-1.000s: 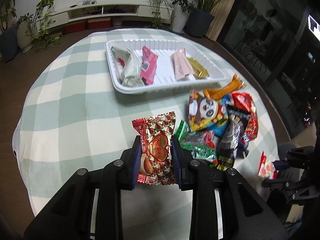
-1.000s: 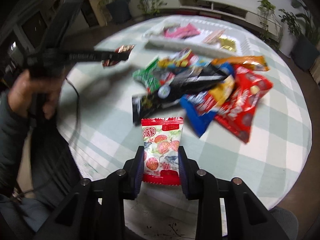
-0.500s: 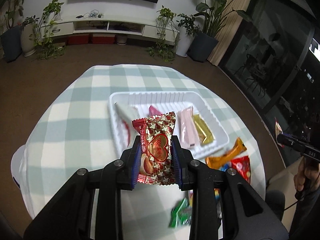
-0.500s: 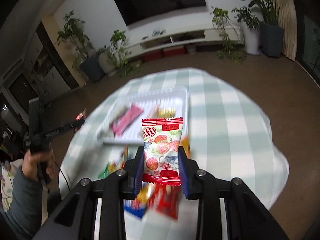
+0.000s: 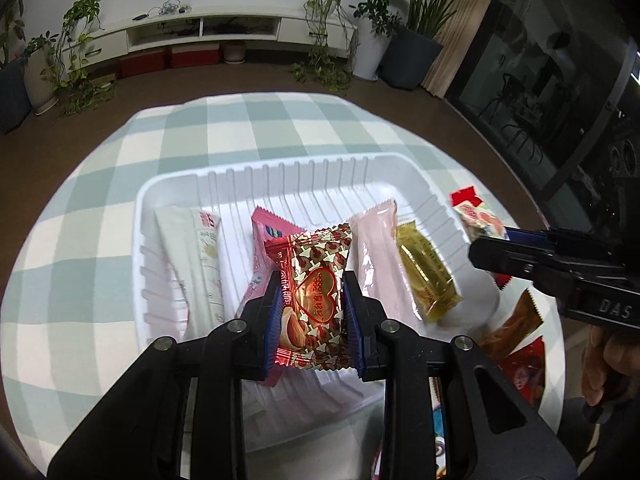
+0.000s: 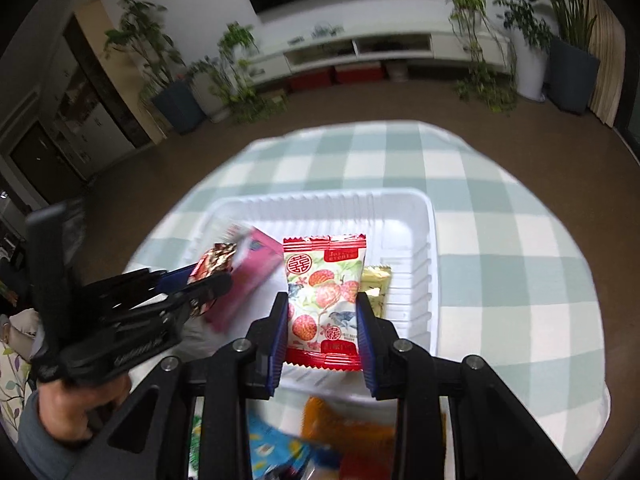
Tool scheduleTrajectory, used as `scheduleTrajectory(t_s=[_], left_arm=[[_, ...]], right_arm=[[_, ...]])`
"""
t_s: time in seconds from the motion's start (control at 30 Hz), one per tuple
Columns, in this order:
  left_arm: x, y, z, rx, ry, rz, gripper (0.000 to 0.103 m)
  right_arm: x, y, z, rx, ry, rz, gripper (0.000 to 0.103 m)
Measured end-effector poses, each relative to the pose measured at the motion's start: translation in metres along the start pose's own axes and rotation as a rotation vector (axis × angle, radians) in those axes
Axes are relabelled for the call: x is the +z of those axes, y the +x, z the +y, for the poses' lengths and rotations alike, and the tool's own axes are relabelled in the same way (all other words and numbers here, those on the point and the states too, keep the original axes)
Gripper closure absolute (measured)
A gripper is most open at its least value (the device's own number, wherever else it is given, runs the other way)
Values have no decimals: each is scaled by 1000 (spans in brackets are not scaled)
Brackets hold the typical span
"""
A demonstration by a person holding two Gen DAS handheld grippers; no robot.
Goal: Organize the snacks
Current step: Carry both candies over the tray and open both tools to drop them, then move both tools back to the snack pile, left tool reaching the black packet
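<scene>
Snacks are mid-delivery: the left gripper point(image 5: 312, 312) clenches an almond candy point(image 5: 314, 300) and the right gripper point(image 6: 322, 320) a lychee candy point(image 6: 324, 300), both above the white tray point(image 5: 192, 184). Next, lower into bare tray floor and release.

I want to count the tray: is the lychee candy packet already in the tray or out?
Out: the right tongs grip the lychee candy packet above the tray.

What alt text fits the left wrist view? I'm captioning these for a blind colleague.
The left hand-held gripper grips a red-and-gold heart-print snack packet above a white ribbed plastic tray already holding four wrapped snacks. The tray sits on a green-and-white checked tablecloth; the right hand-held gripper enters from the right holding a red-and-white packet.
</scene>
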State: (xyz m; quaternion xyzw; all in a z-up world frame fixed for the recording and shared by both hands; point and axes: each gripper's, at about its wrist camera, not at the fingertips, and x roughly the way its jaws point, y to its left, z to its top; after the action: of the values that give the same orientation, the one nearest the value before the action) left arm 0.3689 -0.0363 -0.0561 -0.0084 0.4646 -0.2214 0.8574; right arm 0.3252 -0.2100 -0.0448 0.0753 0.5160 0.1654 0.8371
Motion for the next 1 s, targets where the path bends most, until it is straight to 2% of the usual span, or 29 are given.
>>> scheduleTrajectory(t_s=[0.23,0.6,0.63,0.73,0.93,1.0], left_arm=[[-4,29,-6,36,48,35,77],[-6,36,-16,90,94,33,74],[-5,35,-16,91,94,32,71],[-6,33,-17,90,92,20,52],[-6,30,-18,86,88,12,50],[-7,26,-17,82,83,6,45]], right_arm=[[-5,30,-9,-41,4,51,69],[-12,50,-13,-87,-4,92,65],[-12,50,-13,-89,-5,92,65],[-12,51,-14,-98,-10,94,64],[-13,50,-14,-98,-9,92,61],[-12,48,-14,-100,-9,83,54]])
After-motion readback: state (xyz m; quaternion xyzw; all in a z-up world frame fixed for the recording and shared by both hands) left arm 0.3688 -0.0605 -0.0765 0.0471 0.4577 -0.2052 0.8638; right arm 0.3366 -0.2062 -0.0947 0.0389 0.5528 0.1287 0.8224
